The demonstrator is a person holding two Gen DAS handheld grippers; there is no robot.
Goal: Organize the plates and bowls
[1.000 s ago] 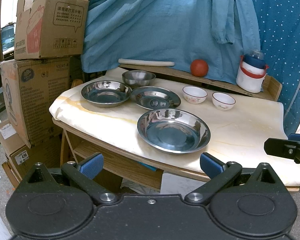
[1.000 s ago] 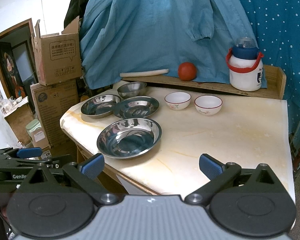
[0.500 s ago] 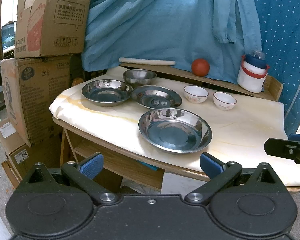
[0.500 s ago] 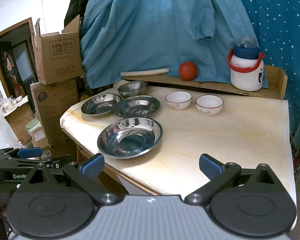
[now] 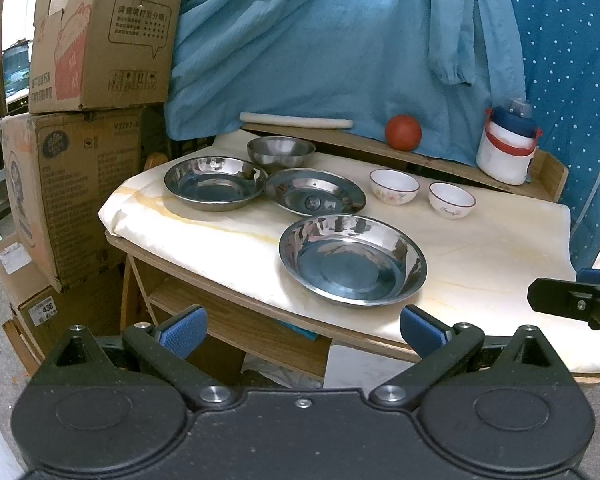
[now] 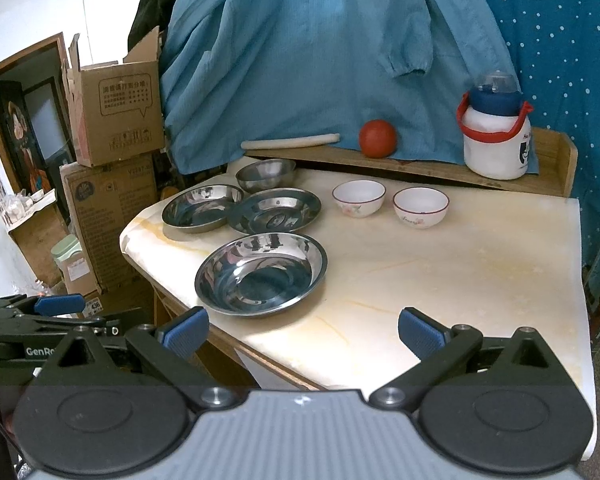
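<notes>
Both grippers hang short of the table (image 5: 480, 264), holding nothing. The left gripper (image 5: 303, 330) has its blue pads spread wide; the right gripper (image 6: 303, 330) is spread just as wide. On the table lie 3 steel plates: the near plate (image 5: 352, 259) by the front edge, the middle plate (image 5: 315, 196) behind it, and the left plate (image 5: 215, 182) just beside that. A steel bowl (image 5: 281, 152) sits behind them. 2 white bowls (image 5: 394, 186) (image 5: 452, 200) stand side by side, apart, to the right
</notes>
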